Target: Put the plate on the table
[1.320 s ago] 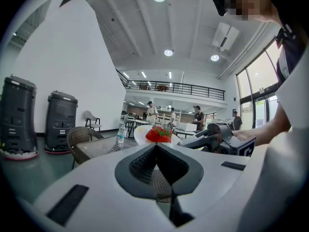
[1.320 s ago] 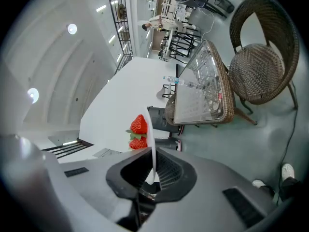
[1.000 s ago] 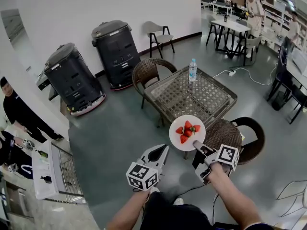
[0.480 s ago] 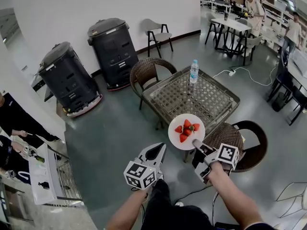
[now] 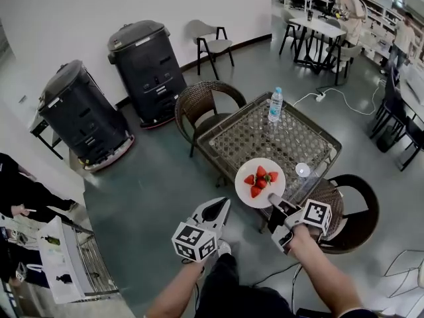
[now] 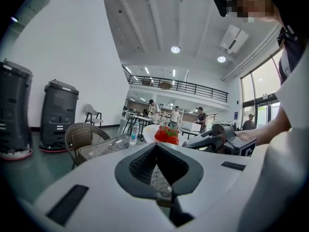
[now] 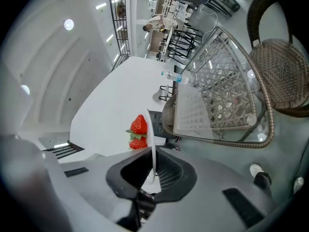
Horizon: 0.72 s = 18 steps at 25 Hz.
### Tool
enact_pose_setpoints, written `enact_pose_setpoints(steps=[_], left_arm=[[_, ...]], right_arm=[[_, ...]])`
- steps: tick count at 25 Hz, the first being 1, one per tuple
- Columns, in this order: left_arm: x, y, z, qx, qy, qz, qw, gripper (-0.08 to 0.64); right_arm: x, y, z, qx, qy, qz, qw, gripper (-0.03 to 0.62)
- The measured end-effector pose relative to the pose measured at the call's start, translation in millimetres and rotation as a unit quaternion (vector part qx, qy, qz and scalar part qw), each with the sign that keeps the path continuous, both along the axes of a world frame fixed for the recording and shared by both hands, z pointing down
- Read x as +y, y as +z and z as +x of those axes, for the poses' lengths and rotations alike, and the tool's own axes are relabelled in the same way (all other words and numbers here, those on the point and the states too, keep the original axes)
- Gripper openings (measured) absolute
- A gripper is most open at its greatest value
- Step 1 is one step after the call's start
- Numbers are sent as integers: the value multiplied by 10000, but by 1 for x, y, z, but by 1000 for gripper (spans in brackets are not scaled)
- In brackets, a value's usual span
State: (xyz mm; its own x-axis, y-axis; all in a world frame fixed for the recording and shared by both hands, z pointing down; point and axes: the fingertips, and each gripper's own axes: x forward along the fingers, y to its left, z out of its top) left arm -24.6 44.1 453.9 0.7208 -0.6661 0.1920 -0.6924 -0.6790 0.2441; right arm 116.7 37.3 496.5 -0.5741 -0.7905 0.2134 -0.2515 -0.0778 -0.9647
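meanwhile right gripper [image 5: 271,198] clamps plate [image 5: 262,163], left gripper [image 5: 225,203] closed empty; bottle [image 5: 275,105] on table [image 5: 244,135], wicker chair [image 5: 336,201] beside.

Strawberries [image 5: 259,181] lie on the plate [image 5: 260,163], whose near rim sits between the jaws of the right hand-held gripper [image 5: 273,199] at the bench's [image 5: 245,134] near edge. The left hand-held gripper [image 5: 218,207] is left of it, apart from the plate. A water bottle [image 5: 275,105] stands on the bench's far side. One wicker chair [image 5: 199,101] stands at the bench's far left, another [image 5: 354,207] at its near right.
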Motion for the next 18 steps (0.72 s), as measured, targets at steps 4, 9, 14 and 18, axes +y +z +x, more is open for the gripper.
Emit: enact_pose_setpoints(steps=[4, 9, 14, 18], left_arm=[[-47, 2, -16, -2, 117, -52, 9999, 6], [-99, 1, -34, 2, 236, -49, 9997, 6], [-136, 3, -49, 10, 322, -77, 9995, 6], [-154, 8, -63, 51, 219, -158, 9996, 6]], right_arm=[[-45, 3, -16, 11, 94, -35, 9999, 17], [-94, 5, -33, 6, 224, -39, 9997, 17], [-135, 6, -47, 39, 338, -56, 9994, 17], [-155, 5, -58, 19, 342, -19, 9994, 17]])
